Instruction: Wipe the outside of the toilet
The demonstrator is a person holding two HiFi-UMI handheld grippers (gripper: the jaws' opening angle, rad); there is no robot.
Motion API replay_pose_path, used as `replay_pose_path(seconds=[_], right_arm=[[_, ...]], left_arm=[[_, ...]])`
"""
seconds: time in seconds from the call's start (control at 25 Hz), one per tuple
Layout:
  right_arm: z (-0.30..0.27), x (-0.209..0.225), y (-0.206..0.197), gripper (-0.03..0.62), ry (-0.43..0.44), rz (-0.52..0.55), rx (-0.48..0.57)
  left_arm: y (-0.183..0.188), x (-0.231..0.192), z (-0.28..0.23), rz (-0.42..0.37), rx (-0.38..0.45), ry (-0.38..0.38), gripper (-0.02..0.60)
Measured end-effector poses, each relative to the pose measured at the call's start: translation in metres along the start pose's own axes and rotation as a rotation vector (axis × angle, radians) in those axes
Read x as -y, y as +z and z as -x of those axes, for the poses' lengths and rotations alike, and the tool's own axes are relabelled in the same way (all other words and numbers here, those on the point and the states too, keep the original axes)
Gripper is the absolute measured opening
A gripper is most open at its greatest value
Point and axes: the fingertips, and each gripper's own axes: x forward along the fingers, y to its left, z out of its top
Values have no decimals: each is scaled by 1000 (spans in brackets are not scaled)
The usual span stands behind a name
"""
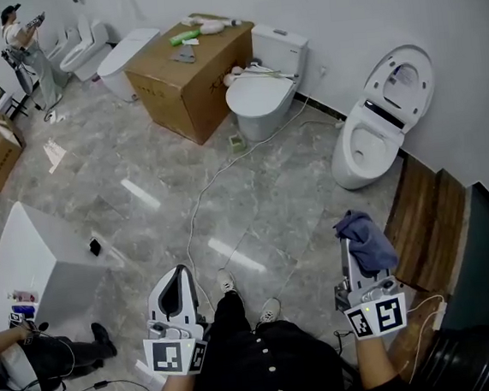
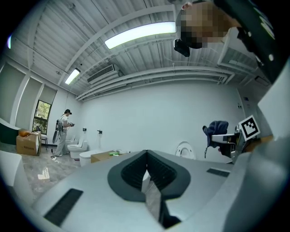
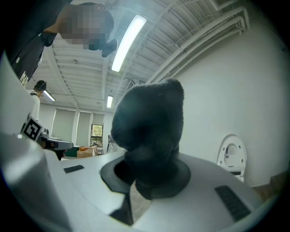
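Note:
A white toilet [image 1: 368, 140] with its lid raised stands against the right wall, also small in the left gripper view as the toilet [image 2: 185, 149] and at the right edge of the right gripper view as the toilet [image 3: 232, 156]. My right gripper [image 1: 345, 242] is shut on a dark blue cloth [image 1: 366, 239], which bunches above the jaws as the cloth [image 3: 147, 131]. My left gripper [image 1: 178, 283] is shut with nothing in it, its jaws meeting at the gripper [image 2: 146, 172]. Both are held low, well short of the toilet.
A second toilet [image 1: 262, 90] and a cardboard box [image 1: 189, 67] stand at the back wall, more toilets [image 1: 106, 53] at far left near a person [image 1: 24, 52]. A cable [image 1: 217, 180] trails across the marble floor. A wooden panel [image 1: 428, 220] lies right; a white cabinet [image 1: 32, 262] stands left.

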Motion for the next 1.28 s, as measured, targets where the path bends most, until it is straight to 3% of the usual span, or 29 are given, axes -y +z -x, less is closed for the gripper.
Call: replay_pose_path(seconds=[1.28], right_arm=[[-168,-42,16,60,-100,66,56]], left_arm=[[35,-151,-136,12,75,-71,11]])
